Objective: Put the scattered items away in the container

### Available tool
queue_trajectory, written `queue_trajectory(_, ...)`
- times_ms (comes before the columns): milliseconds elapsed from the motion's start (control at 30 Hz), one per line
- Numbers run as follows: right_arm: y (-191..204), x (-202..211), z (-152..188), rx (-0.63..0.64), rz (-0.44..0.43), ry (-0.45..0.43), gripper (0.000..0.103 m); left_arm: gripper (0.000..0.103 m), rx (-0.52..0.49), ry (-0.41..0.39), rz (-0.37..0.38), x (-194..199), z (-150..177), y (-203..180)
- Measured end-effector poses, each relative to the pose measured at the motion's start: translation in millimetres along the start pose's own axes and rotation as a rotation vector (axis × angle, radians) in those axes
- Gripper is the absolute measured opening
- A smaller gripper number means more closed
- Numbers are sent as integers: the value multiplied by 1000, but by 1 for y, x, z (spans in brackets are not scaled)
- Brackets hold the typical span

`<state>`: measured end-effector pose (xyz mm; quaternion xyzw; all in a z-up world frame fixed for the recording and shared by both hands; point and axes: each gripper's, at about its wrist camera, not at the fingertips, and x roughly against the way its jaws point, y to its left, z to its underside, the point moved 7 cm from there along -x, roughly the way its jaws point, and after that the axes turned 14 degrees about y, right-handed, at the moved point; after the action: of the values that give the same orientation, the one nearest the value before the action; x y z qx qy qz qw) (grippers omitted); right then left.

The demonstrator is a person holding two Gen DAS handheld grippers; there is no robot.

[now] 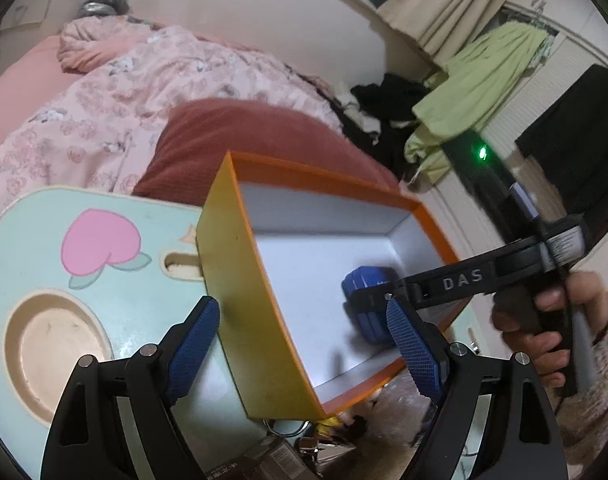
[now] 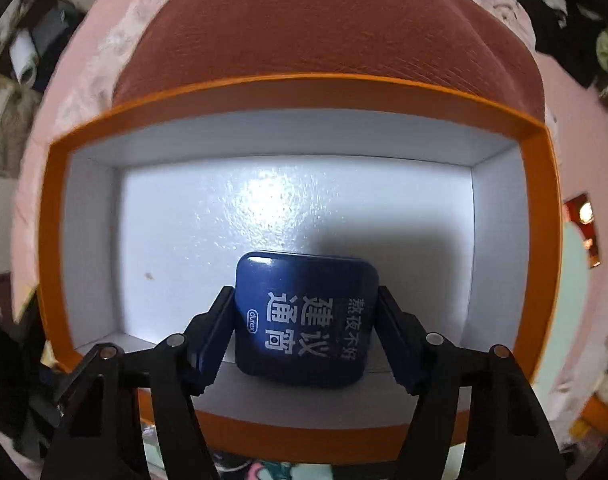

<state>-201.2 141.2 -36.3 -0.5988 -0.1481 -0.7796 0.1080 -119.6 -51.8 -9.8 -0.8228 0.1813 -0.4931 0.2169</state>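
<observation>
Right tool (image 2: 306, 334) points down into the orange box (image 2: 299, 94), pads flanking the blue tin (image 2: 304, 320) on its white floor, contact unclear. Left tool (image 1: 304, 350) gapes wide, straddling the box wall.

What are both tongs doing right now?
Left tongs: open around the orange box wall, not clamped.
Right tongs: around the blue tin in the box; grip unclear.

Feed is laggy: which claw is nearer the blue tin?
Right. The right claw straddles the blue tin inside the box; the left claw hangs open at the box's near corner.
</observation>
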Motion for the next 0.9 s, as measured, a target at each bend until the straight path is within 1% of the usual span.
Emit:
queue_trajectory(67,-8,5,1,-29,-34,-31,68,85,1,-32,4,12,-3,-1)
queue_trajectory(100,-12,10,2,-43,-43,-61,68,85,2,-46,2,18,-4,-1)
queue_trajectory(133,-15,19,4,-52,-58,-111,68,85,5,-61,-2,24,-5,-1)
queue_trajectory(200,-22,42,10,-58,-92,-239,68,85,16,-99,-4,42,-5,-2)
queue_trajectory(233,-26,59,18,-61,-118,-326,68,85,22,-115,-4,49,-5,-2)
queue_trajectory(300,-27,77,32,-59,-170,-439,68,85,30,-138,-9,63,-2,-5)
queue_trajectory(333,-27,85,45,-51,-198,-490,68,85,28,-145,-13,68,0,-7)
queue_trajectory(367,-20,87,57,-37,-226,-532,68,85,24,-150,-19,72,4,-10)
queue_trajectory(433,-14,89,83,-11,-270,-601,68,86,7,-149,-36,78,15,-19)
queue_trajectory(500,16,73,96,1,-283,-633,68,86,-9,-142,-45,81,26,-27)
queue_trajectory(533,15,70,110,9,-295,-646,68,86,-13,-138,-47,81,34,-31)
queue_trajectory(567,18,60,115,13,-303,-655,68,86,-14,-132,-45,80,43,-33)
queue_trajectory(633,17,52,137,14,-321,-668,68,86,-10,-101,-40,75,59,-37)
queue_trajectory(667,18,45,141,18,-323,-668,68,86,-9,-78,-39,71,67,-39)
queue_trajectory(700,23,32,148,25,-323,-660,68,86,-9,-43,-45,65,79,-41)
queue_trajectory(767,24,10,153,42,-305,-615,68,86,-16,-10,-47,58,96,-46)
queue_trajectory(833,25,-3,163,56,-298,-592,68,86,-25,5,-52,54,110,-49)
queue_trajectory(900,27,-16,169,86,-303,-567,68,86,-27,13,-80,48,121,-51)
